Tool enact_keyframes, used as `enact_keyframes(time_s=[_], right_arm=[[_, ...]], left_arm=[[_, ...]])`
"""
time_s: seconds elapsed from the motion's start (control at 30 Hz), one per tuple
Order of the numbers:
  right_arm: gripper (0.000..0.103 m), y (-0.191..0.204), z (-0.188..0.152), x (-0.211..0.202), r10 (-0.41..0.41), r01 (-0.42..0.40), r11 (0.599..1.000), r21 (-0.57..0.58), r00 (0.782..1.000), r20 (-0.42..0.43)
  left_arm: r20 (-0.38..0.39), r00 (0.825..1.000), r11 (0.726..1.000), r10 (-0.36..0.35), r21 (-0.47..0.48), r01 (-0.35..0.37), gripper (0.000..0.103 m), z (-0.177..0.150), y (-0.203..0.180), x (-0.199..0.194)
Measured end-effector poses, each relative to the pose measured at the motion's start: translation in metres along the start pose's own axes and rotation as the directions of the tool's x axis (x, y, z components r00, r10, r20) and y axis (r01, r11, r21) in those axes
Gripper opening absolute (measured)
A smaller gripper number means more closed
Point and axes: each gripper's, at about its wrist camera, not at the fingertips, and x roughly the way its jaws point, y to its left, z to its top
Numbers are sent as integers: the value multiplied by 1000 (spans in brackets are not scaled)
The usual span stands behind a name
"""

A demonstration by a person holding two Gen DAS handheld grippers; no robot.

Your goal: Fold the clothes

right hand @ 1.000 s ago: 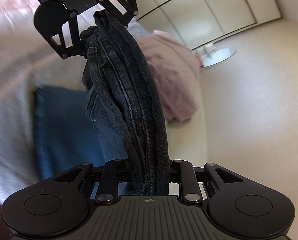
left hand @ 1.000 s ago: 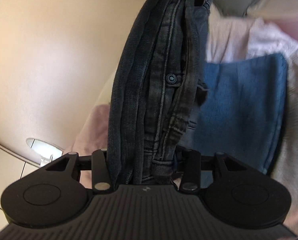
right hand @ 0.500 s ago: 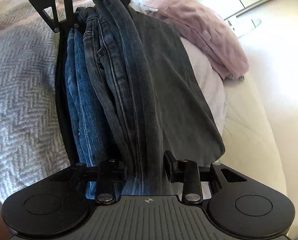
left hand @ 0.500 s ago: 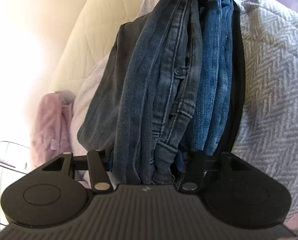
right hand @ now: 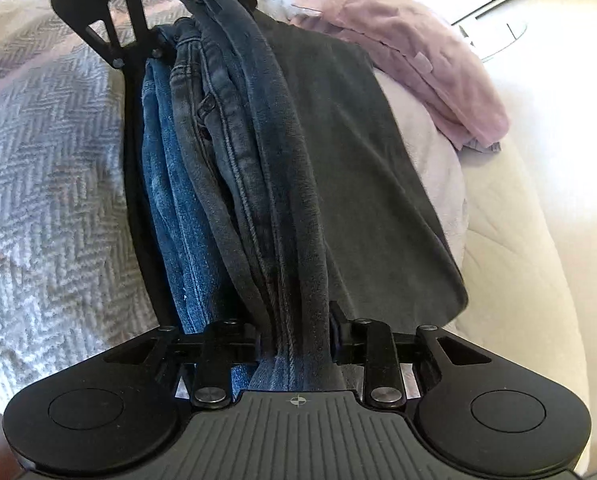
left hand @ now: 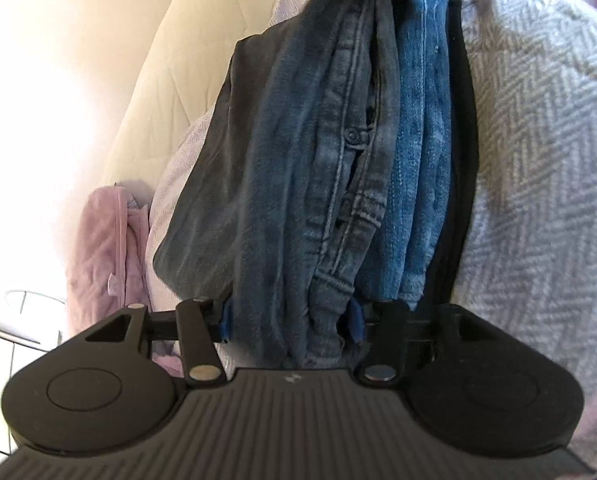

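Both your claws, left gripper [left hand: 290, 316] and right gripper [right hand: 296, 340], have lowered the folded jeans [left hand: 318, 160] onto the herringbone blanket [left hand: 538, 140]; the right is closing on the denim (left clamped half-wide), so set-down is near.

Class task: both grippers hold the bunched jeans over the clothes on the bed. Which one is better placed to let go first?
Probably the left gripper: its jaws look slack around the jeans. The right gripper, jaws closing, pinches them tightly. Both ends are similarly low.
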Motion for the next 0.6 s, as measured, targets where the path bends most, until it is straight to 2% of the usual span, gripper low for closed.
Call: enact_keyframes(time_s=[0.17,0.23,0.27,0.33,0.4,0.43,0.53,0.6], right_arm=[[33,-4,-7,-31,32,-29,998,60,998,-47],[33,-13,-8,-46,87,-76,982,174,995,-55],[33,-22,-7,-55,126,-110,960,257,991,-45],[33,-41,-3,-70,193,-172,894,413,981,-9],[33,-61,2,-79,218,-208,816,540,975,47],[33,-72,4,-79,218,-215,772,598,974,70],[33,-101,3,-62,231,-251,605,755,964,135],[33,-115,0,-44,242,-272,489,829,955,171]], left_arm=[[6,997,990,-78,-119,78,49,-12,24,-38],[29,992,969,-120,-214,123,48,-7,38,-56],[46,989,954,-138,-264,145,48,-2,45,-66],[85,985,921,-150,-350,171,47,4,61,-82],[111,984,896,-139,-409,173,47,14,71,-94],[110,984,881,-144,-439,178,47,18,79,-84],[105,981,831,-164,-521,195,46,29,99,-54],[80,969,797,-235,-554,239,43,23,96,-35]])
